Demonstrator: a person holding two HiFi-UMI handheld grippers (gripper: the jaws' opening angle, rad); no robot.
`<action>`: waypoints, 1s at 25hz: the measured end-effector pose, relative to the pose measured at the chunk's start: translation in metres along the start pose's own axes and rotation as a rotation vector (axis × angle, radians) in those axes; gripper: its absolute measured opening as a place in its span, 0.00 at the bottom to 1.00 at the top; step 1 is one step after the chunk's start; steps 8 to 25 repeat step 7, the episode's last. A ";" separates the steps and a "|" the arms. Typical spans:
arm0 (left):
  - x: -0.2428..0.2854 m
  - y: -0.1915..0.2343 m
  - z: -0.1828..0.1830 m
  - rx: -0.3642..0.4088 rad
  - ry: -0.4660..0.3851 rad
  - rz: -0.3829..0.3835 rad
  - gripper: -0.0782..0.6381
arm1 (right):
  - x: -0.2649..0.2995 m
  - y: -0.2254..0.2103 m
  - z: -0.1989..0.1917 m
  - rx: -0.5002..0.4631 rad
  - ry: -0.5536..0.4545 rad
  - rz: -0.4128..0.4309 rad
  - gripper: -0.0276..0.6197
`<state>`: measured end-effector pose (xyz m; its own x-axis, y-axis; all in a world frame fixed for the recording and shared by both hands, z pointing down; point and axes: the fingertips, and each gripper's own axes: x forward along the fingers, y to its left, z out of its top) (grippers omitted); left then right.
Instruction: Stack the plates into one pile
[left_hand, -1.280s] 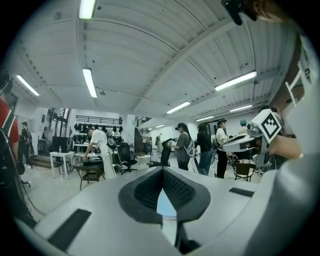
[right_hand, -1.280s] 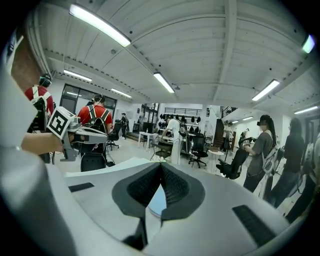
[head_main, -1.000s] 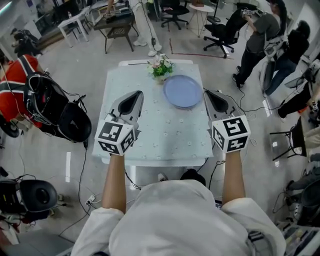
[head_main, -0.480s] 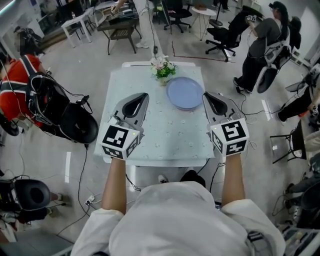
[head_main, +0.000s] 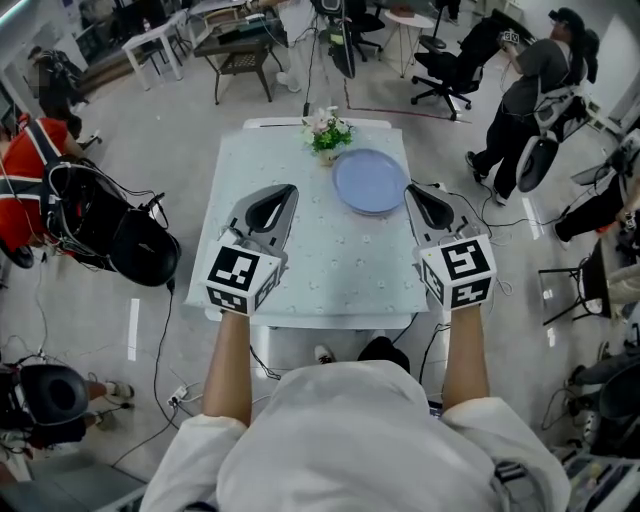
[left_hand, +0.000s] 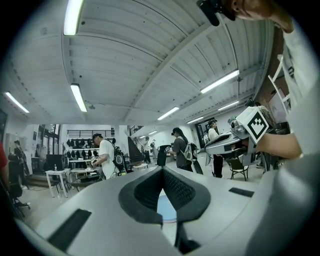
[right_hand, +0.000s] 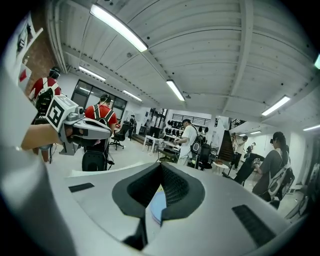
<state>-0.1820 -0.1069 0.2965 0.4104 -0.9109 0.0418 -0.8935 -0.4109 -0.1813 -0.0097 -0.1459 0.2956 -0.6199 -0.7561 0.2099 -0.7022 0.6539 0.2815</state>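
Note:
A pale blue plate (head_main: 370, 181), or a pile of them that I cannot tell apart, lies at the far right of the small table (head_main: 300, 290). My left gripper (head_main: 285, 192) hovers over the table's left half, left of the plate, jaws shut with nothing in them. At the table's right edge, just right of the plate, my right gripper (head_main: 412, 190) is also shut and empty. A sliver of the plate (left_hand: 165, 207) shows below the shut left gripper (left_hand: 162, 170) in the left gripper view. The right gripper view has the plate (right_hand: 157, 205) beneath the right gripper (right_hand: 161, 166).
A small pot of flowers (head_main: 328, 133) stands at the table's far edge, just behind the plate. Black bags (head_main: 140, 245) and cables lie on the floor to the left. People (head_main: 535, 80) and office chairs (head_main: 445, 65) are at the back right.
Both grippers stay shut over the table and have barely moved; the left one edged slightly right. The head view shifted a little and people in the background moved.

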 end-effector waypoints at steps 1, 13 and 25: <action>0.000 0.000 0.000 0.004 0.003 0.003 0.13 | 0.000 0.000 0.000 0.002 0.000 0.000 0.06; 0.003 0.001 -0.002 0.014 0.006 0.013 0.13 | 0.003 -0.002 -0.003 0.007 0.006 0.001 0.06; 0.003 0.001 -0.002 0.014 0.006 0.013 0.13 | 0.003 -0.002 -0.003 0.007 0.006 0.001 0.06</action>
